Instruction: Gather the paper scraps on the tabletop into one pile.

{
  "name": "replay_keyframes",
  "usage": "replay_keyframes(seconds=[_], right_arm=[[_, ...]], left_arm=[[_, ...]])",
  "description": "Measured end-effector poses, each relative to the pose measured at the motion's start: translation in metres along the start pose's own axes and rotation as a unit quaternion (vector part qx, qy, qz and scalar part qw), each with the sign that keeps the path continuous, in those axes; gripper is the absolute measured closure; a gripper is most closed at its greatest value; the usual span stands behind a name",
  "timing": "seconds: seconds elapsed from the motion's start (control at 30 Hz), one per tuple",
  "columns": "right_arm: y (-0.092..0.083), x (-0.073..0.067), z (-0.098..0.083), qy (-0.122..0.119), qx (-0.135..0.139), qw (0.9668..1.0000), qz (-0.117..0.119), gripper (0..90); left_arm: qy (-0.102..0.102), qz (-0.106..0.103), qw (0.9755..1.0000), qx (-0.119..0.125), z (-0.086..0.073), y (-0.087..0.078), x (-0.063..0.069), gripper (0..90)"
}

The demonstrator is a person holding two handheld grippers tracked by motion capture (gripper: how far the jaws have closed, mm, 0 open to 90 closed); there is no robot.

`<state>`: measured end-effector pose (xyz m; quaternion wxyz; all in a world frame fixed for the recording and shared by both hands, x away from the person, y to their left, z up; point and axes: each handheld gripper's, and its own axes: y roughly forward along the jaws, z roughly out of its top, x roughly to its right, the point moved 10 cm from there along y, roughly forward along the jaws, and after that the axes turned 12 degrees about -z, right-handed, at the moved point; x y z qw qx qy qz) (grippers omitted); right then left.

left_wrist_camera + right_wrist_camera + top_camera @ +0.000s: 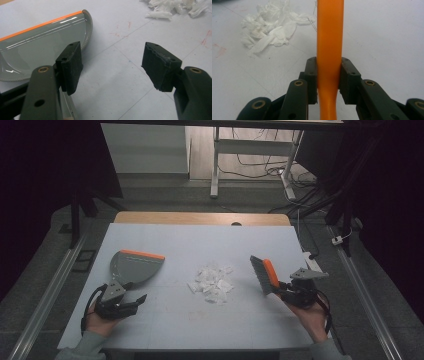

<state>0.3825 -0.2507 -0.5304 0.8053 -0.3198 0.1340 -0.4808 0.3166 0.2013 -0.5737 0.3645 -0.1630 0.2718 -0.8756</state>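
The small hand brush with a smooth orange plastic handle and grey bristles (pixel 265 275) sits right of centre in the high view, its bristle head raised towards the upper left and its handle running down into the right gripper (pixel 283 291). In the right gripper view the orange handle rises up the middle of the frame, and the two black pads (pixel 311 75) press on it from either side, low on its narrowing neck. The brush looks light and stiff; the glossy handle may be slippery, so a pinch across that waisted part seems the sensible hold.

The loose heap of torn white paper scraps (pixel 212 283) lies at the centre of the high view, near the brush head but apart from it. These scraps look feather-light and soft, likely to scatter under a quick stroke.

The grey plastic dustpan with an orange front lip (pixel 135 265) lies flat at centre left, well apart from the heap. It should be light and rigid. The left gripper (pixel 141 299) rests just below it, jaws spread wide with nothing between them; in the left gripper view the pan's curved rim lies behind the left-hand pad (pixel 72 65).

All rests on the pale blue-white table top (pixel 165 320).
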Motion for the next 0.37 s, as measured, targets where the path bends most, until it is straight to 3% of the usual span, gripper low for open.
replay_keyframes(seconds=[0.37], right_arm=[[-0.0015, -0.0027, 0.003, -0.009, 0.01, 0.9999, -0.001, 70.6]], left_arm=[[0.0, -0.001, 1.0, 0.0, -0.0001, 0.0, 0.0001, 33.0]])
